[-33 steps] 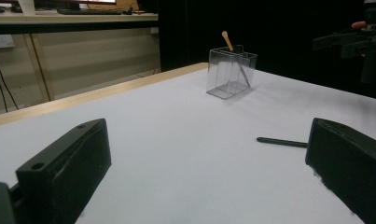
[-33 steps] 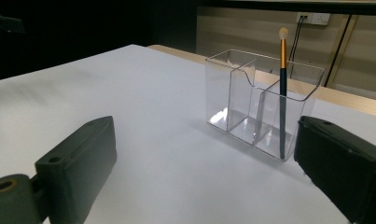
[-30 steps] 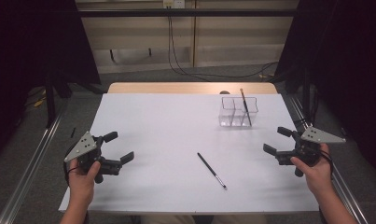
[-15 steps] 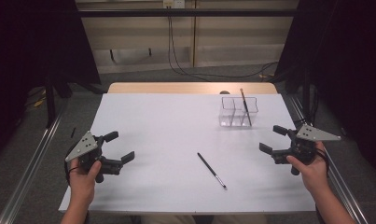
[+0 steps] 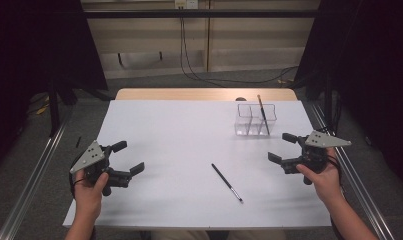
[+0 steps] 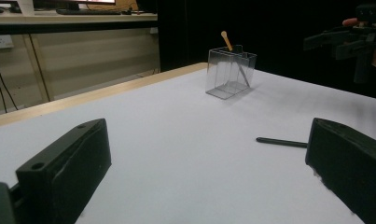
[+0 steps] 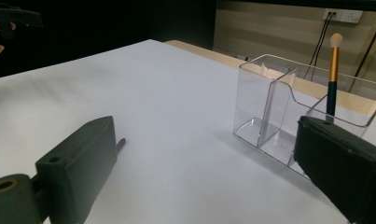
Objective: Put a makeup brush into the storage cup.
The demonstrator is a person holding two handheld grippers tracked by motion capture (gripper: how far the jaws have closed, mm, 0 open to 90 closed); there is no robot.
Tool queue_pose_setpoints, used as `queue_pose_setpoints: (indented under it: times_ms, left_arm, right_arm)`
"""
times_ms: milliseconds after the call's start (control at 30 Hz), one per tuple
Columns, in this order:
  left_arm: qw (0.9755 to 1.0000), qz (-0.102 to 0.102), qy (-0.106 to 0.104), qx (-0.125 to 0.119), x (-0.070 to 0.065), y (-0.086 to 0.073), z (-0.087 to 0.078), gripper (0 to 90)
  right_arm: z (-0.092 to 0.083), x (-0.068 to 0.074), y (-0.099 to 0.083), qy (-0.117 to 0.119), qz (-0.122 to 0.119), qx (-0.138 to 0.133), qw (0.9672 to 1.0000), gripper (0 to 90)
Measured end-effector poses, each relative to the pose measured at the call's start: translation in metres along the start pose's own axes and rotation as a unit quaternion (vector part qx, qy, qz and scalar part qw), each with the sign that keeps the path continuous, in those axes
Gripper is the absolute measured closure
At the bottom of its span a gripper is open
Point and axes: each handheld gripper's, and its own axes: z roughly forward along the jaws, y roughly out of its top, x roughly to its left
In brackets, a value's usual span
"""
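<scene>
Left gripper (image 5: 128, 157) lower left, jaws apart, right gripper (image 5: 284, 148) mid right, jaws apart, brush (image 5: 227, 182) lower centre on table (image 5: 179, 135), organizer (image 5: 255, 120) upper right.

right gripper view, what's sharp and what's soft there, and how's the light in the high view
Right gripper view: the clear organizer looks crisp, the right tool's near black jaws soft. High view: the white table is evenly lit, surroundings dark; the loose brush casts almost no shadow.

brushes: 2 (image 5: 227, 182) (image 5: 261, 112) | clear organizer: 1 (image 5: 245, 122) | grippers: 2 (image 5: 123, 159) (image 5: 283, 147)
</scene>
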Motion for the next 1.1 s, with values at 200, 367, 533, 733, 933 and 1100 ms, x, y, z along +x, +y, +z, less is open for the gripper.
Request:
queue_pose_setpoints:
  times_ms: [200,367,533,733,933,1100]
  left_arm:
    - [1.0,0.0,-0.002,0.001,0.0,0.0,0.001,0.0]
    - [1.0,0.0,-0.003,0.001,0.0,0.0,0.001,0.0]
    - [1.0,0.001,-0.004,0.002,0.0,0.0,0.001,0.0]
    - [1.0,0.0,-0.004,0.002,0.0,0.0,0.001,0.0]
    - [1.0,-0.002,-0.005,0.001,-0.001,-0.001,0.001,0.1]
    - [1.0,0.001,-0.004,0.002,0.0,0.0,0.001,0.0]
  right_arm:
    - [0.007,0.002,0.002,0.007,-0.002,0.004,1.0,6.1]
    - [0.013,0.004,0.003,0.011,-0.003,0.006,0.9999,6.1]
    - [0.019,0.007,0.005,0.018,-0.004,0.007,0.9998,6.2]
    - [0.026,0.011,0.007,0.025,-0.007,0.006,0.9996,6.3]
    - [0.031,0.014,0.008,0.03,-0.01,0.005,0.9995,6.3]
    - [0.035,0.017,0.01,0.034,-0.011,0.003,0.9994,6.5]
